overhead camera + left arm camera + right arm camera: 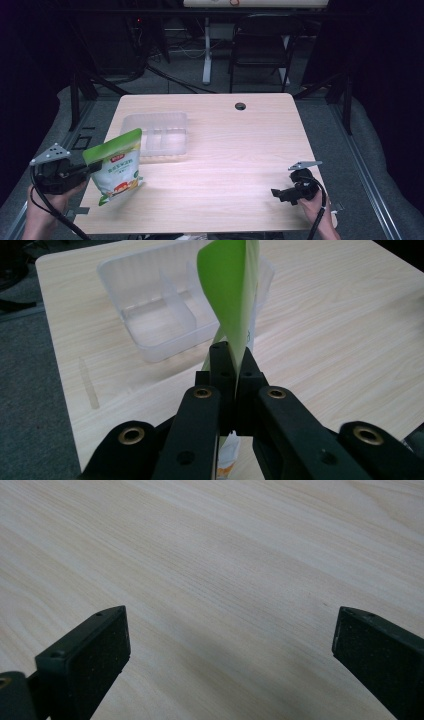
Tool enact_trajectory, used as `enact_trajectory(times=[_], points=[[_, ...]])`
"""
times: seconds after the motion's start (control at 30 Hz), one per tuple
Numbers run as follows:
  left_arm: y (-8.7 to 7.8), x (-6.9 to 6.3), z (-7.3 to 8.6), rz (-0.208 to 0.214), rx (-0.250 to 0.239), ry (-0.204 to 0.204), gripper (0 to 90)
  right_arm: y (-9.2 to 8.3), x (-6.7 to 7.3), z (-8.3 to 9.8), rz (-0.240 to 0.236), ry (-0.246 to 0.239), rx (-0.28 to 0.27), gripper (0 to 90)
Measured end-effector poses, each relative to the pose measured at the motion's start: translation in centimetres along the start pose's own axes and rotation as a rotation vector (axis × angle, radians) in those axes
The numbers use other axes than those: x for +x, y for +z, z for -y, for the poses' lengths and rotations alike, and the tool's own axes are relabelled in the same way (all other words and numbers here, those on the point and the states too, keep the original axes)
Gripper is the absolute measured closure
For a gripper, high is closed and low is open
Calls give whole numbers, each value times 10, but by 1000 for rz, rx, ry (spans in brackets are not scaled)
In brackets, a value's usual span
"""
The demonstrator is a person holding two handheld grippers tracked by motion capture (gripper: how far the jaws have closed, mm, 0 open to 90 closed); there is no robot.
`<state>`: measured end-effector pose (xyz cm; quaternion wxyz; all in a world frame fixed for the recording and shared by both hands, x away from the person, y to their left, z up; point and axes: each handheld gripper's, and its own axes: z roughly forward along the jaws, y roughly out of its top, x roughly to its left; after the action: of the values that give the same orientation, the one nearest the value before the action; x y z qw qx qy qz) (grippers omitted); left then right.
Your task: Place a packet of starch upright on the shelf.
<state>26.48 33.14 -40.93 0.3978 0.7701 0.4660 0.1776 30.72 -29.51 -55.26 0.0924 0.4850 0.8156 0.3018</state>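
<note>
1. snack bags: one, a green and white pouch point(117, 165).
2. clear plastic trays: one point(172, 145), with divided compartments.
3. grippers: two, a left gripper point(92, 169) and a right gripper point(275, 192).
4. tables: one wooden table point(235, 150).
5. chairs: one dark chair point(262, 47) behind the table.
</note>
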Motion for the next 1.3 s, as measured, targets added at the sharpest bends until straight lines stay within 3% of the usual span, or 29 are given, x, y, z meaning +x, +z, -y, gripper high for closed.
enact_trajectory(times=[0.43, 0.77, 1.3], points=[[-8, 2, -18, -12, -19, 25, 900, 0, 0, 0, -1, -5, -2, 16], [-13, 3, -40, -28, -81, 40, 900, -1, 0, -1, -2, -4, -7, 16], [-13, 6, -76, -51, -107, 78, 900, -1, 0, -1, 2, -4, -10, 16]])
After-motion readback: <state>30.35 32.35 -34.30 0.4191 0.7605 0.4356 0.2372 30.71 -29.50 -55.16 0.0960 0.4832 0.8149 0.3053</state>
